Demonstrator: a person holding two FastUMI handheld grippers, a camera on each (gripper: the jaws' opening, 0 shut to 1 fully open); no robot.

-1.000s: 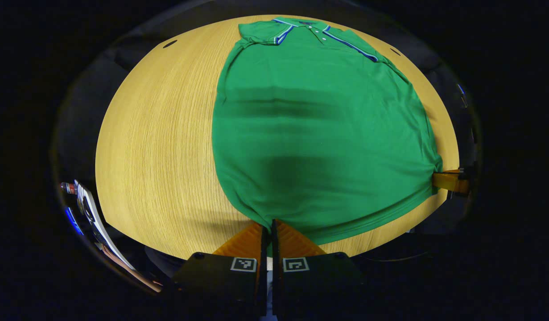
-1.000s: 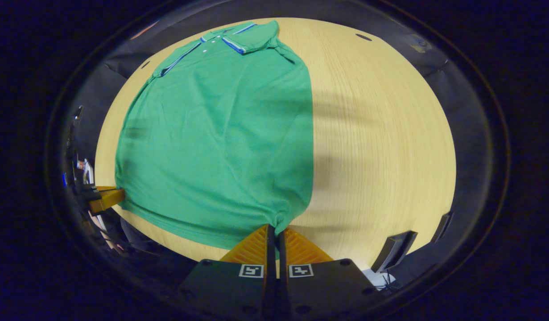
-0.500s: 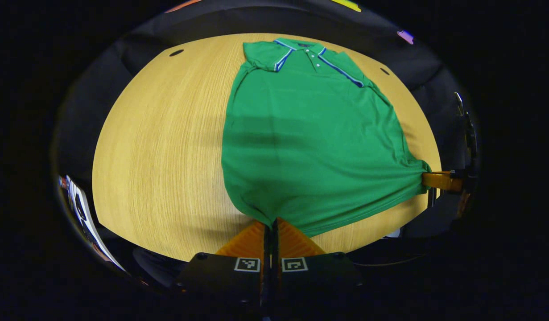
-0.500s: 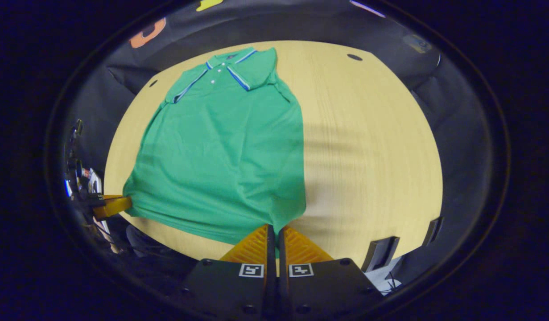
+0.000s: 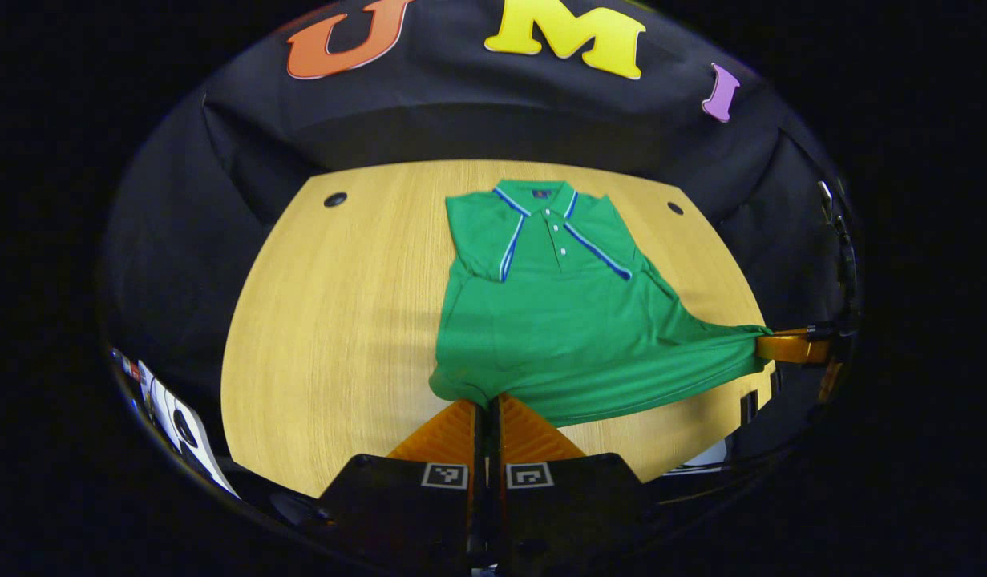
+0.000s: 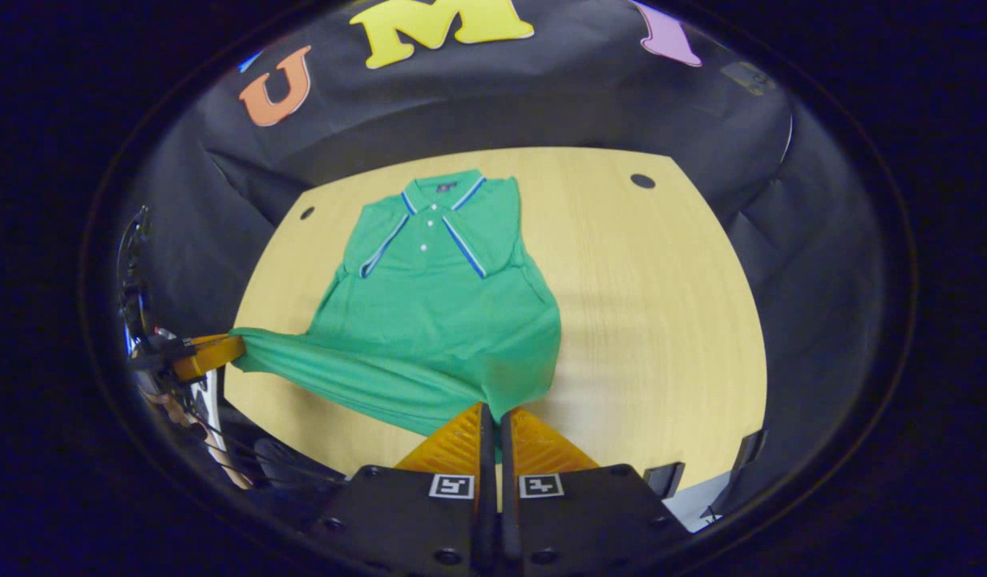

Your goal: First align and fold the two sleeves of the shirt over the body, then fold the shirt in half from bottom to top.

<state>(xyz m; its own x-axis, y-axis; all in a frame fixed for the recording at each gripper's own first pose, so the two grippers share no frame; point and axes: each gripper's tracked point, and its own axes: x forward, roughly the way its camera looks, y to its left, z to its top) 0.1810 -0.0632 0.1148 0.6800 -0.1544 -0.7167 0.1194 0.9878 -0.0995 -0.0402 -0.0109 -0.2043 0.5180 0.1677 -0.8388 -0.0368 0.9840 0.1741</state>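
Note:
A green polo shirt (image 5: 557,312) (image 6: 437,320) with blue-and-white striped trim lies on the wooden table, collar at the far end, both sleeves folded in over the body. Its bottom hem is lifted off the table and stretched between the two grippers. My left gripper (image 5: 487,405) is shut on the hem's left corner. My right gripper (image 6: 493,410) is shut on the hem's right corner. The right gripper (image 5: 790,347) also shows at the right edge of the left gripper view, and the left gripper (image 6: 208,353) at the left edge of the right gripper view.
The light wooden table (image 5: 341,320) (image 6: 653,320) has small dark holes near its far corners (image 5: 335,199) (image 6: 642,181). Bare tabletop lies on both sides of the shirt. Black cloth walls close in behind. Some clutter shows low at the left (image 5: 172,413).
Both grippers have risen and tilted up with the hem corners held. The lower shirt has lifted off the table and its visible body looks shorter. The booth wall has come into view.

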